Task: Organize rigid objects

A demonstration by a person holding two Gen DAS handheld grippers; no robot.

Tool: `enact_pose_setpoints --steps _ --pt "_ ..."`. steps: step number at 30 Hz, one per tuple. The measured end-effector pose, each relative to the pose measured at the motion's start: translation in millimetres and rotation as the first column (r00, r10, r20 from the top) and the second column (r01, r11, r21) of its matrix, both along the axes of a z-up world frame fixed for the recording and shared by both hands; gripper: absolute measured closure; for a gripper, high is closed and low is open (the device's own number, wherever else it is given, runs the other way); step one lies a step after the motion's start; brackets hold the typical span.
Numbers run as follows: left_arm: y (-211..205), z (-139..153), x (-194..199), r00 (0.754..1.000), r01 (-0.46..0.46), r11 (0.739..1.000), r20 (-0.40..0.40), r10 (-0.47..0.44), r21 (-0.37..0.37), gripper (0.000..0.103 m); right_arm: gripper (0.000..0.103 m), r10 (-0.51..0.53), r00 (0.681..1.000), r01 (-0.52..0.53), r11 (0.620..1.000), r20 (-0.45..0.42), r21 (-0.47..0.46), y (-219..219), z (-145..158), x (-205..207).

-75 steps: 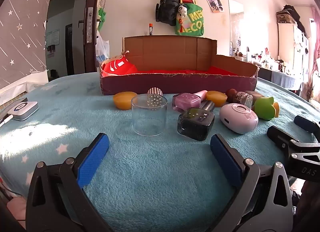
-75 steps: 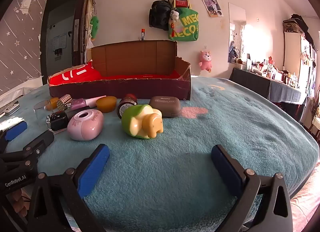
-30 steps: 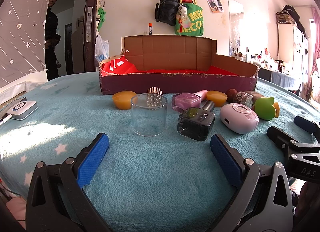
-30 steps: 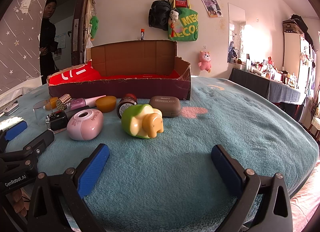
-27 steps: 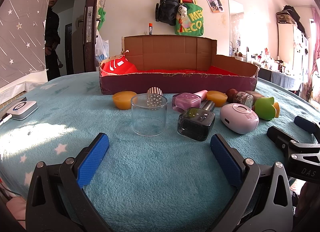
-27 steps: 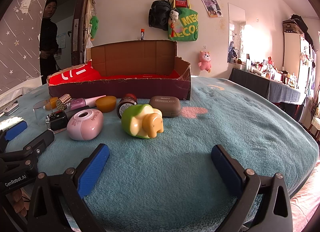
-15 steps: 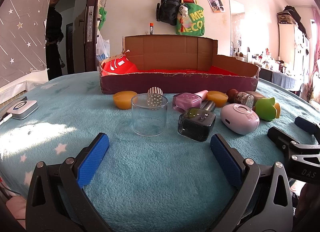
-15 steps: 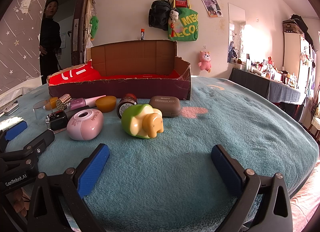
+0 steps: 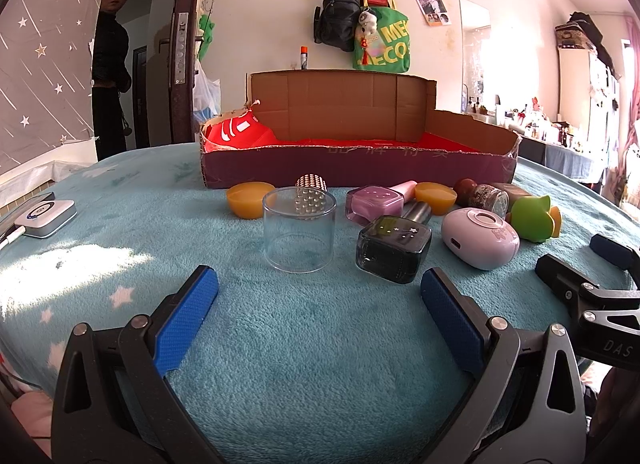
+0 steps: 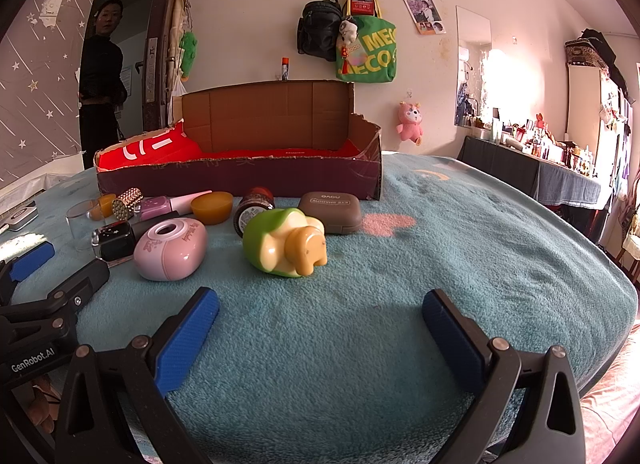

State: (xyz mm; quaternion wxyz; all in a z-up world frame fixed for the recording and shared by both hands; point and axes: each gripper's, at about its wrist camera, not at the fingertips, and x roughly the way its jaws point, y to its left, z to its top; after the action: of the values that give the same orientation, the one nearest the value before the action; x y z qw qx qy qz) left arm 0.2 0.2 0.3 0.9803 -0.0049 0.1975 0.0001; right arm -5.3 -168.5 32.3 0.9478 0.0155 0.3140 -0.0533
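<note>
Ahead of left tool (image 9: 319, 290): clear cup (image 9: 299, 235), apart.

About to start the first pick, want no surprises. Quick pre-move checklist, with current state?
1. Left tongs open, holding nothing: ok.
2. Right tongs open, holding nothing: ok.
3. Clear round plastic cup upright, straight ahead of the left tongs: ok.
4. Green and yellow toy ahead of the right tongs, nothing between: ok.
5. Open cardboard box with red lining has free room inside: ok.
6. Dark square glass bottle close beside the cup, may get nudged: cannot tell.
</note>
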Motion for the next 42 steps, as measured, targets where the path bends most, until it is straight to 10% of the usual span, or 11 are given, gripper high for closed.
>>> enact_pose_setpoints --steps 26,42 --pt "3.3 2.1 6.6 1.000 0.003 1.000 -0.025 -0.003 -0.004 0.000 0.000 0.001 1.000 -0.001 1.000 -0.004 0.004 -0.8 -0.9 1.2" --pt "32.3 51.0 41.0 0.985 0.080 0.996 -0.152 -0.085 -0.040 0.000 0.000 0.018 0.997 -0.012 0.997 -0.080 0.073 -11.0 18.5 37.3"
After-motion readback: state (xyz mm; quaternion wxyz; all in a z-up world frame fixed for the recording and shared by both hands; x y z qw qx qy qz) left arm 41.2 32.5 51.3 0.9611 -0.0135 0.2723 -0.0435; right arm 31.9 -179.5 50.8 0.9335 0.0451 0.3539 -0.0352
